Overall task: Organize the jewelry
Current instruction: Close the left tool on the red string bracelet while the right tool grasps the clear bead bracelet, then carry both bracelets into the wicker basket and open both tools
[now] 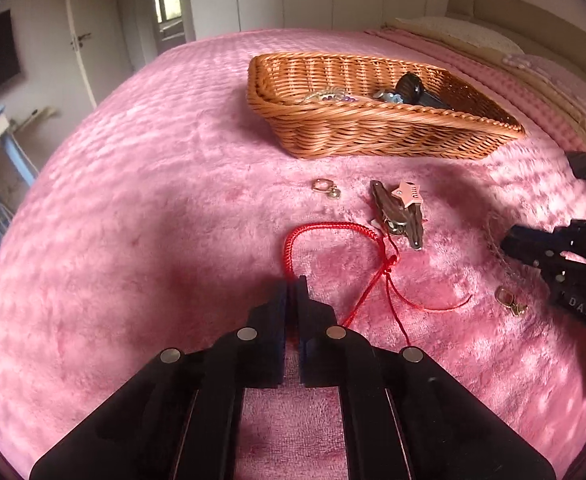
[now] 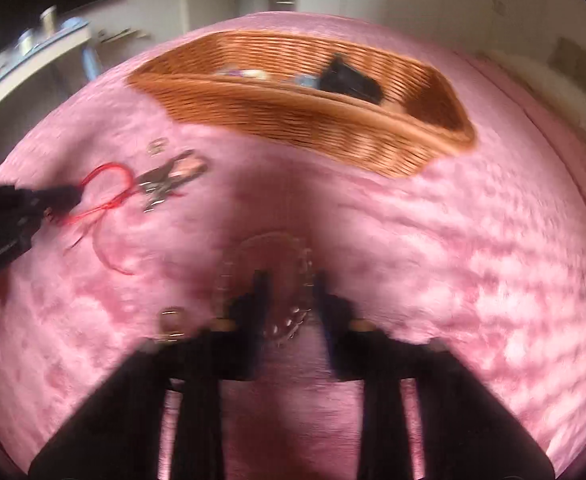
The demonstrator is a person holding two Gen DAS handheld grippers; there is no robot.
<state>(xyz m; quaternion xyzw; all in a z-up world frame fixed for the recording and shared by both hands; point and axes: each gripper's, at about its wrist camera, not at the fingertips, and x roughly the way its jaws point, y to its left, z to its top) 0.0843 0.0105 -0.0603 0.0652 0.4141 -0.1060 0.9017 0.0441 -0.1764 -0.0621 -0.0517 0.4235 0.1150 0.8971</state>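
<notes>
Left wrist view: my left gripper (image 1: 293, 286) had pinched the red cord bracelet (image 1: 333, 236) at its loop — light, limp, snag-prone; right gripper (image 2: 289, 284) stood open astride a fine chain (image 2: 289, 320).

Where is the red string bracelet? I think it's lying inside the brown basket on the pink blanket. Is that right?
Not quite. The red string bracelet is not inside the brown basket. It lies on the pink blanket, in front of the basket. The left wrist view shows this clearly.
</notes>
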